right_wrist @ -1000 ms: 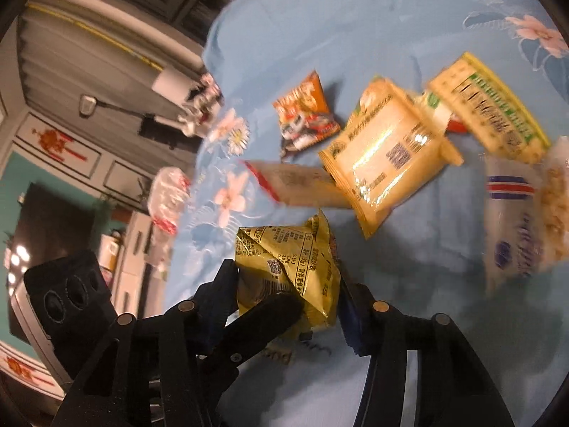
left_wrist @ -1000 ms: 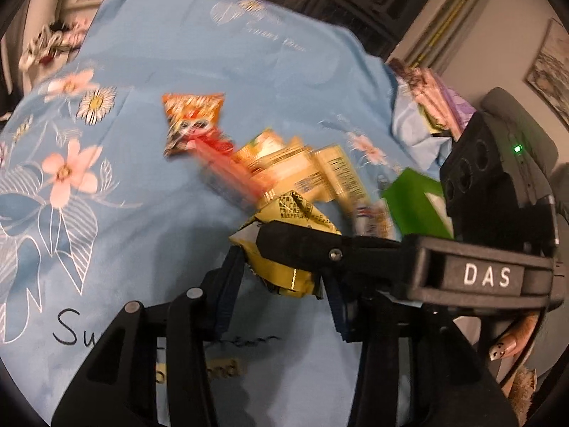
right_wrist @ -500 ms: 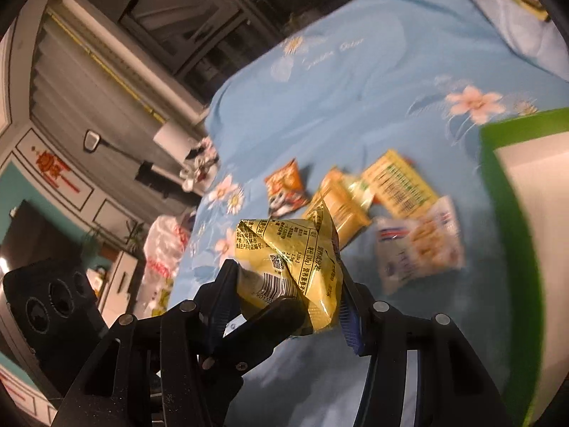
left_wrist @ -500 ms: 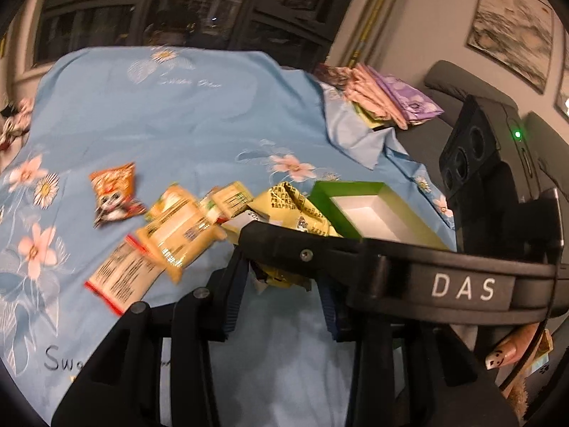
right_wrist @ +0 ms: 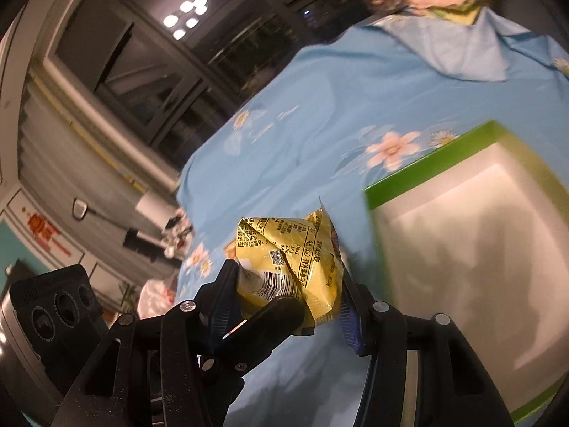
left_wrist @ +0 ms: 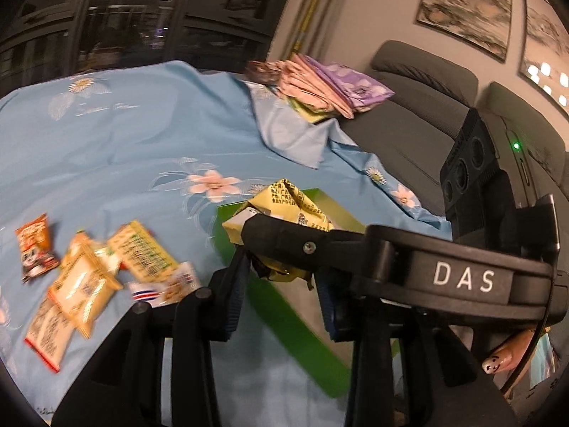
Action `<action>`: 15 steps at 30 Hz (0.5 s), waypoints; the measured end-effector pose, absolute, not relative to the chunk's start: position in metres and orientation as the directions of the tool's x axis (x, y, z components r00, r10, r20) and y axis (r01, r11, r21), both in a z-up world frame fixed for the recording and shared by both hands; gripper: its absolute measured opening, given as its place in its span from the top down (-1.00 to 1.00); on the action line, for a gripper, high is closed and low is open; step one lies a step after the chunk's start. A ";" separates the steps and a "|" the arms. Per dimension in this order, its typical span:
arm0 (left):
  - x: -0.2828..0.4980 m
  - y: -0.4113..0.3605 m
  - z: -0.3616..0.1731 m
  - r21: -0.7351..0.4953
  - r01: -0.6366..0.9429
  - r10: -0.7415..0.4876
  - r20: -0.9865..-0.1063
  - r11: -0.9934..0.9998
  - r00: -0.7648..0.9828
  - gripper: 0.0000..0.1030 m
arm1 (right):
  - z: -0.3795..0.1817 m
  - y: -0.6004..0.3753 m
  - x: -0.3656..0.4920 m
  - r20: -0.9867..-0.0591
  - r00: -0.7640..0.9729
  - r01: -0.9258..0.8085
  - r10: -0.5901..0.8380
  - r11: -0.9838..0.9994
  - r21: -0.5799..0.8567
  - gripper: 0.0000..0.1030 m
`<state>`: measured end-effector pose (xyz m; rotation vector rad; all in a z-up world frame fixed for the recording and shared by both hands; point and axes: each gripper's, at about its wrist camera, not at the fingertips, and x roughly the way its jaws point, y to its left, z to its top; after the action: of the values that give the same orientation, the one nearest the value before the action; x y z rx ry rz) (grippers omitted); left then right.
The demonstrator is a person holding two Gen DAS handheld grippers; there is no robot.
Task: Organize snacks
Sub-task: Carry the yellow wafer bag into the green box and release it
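- The yellow snack packet (right_wrist: pixel 288 267) sat between your right gripper's (right_wrist: pixel 284 299) blue pads, pinched on both sides, jaws partly apart around it.
- Your left gripper (left_wrist: pixel 281 295) was closing; the packet (left_wrist: pixel 284 210) showed at 12 o'clock above its fingers, contact unclear.
- The green box (right_wrist: pixel 426 170) lay at 3 o'clock of the packet.
- Loose snacks (left_wrist: pixel 92 277) lay at 9 o'clock on the blue cloth (left_wrist: pixel 124 142).

left wrist: looks down-forward | right wrist: same | shared: green box (left_wrist: pixel 284 313) (right_wrist: pixel 426 174)
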<state>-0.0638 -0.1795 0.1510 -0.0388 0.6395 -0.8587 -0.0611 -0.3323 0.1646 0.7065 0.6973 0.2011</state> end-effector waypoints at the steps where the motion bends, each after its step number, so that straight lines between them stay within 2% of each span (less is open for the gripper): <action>1: -0.063 -0.188 0.150 -0.281 0.701 -0.721 -0.512 0.655 0.468 0.32 | 0.163 -0.339 -0.062 -0.519 0.763 0.069 0.386 0.749 0.659 -0.07; 15: -0.056 -0.261 0.118 -0.353 0.741 -0.747 -0.598 0.571 0.290 0.32 | 0.126 -0.401 -0.077 -0.635 0.721 0.276 0.278 0.724 0.632 -0.07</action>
<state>-0.0556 -0.2610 0.1182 -0.0079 0.8023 -0.9925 -0.0766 -0.4007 0.1259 0.7820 0.7868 0.0013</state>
